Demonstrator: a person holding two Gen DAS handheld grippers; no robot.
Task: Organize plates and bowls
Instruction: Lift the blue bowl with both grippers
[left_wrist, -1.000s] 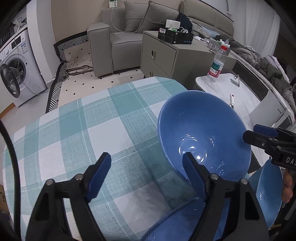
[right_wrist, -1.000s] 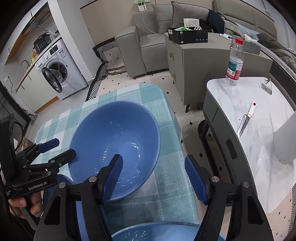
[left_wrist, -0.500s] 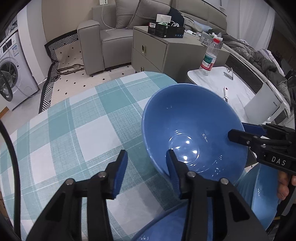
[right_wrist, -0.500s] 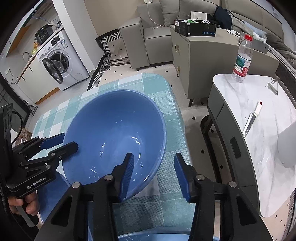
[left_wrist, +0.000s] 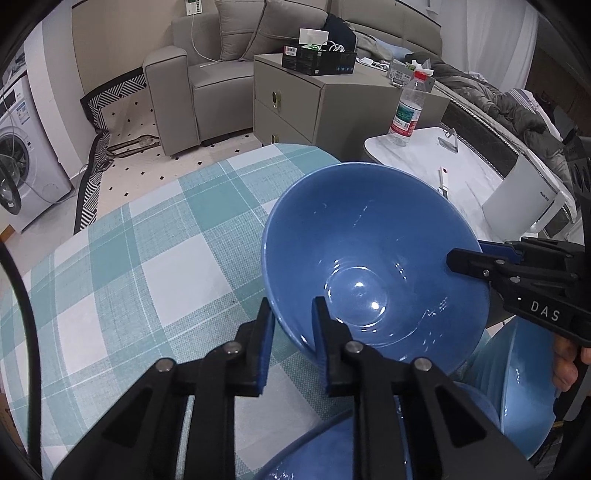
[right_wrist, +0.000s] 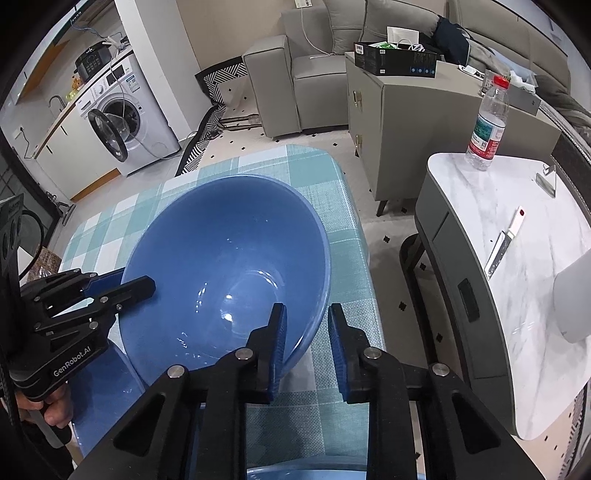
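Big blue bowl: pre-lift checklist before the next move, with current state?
1. Left gripper jaws have just closed over the bowl rim: ok.
2. Right gripper jaws have just closed over the opposite rim: ok.
3. Pads pressing firmly enough: cannot tell.
4. Bowl empty: ok.
5. Clear of the other blue dishes below: cannot tell.
6. Tablecloth beyond clear: ok.

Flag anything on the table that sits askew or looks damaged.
The big blue bowl is tipped, pinched at opposite rim edges by the left tongs and right tongs. No chips or spills visible.
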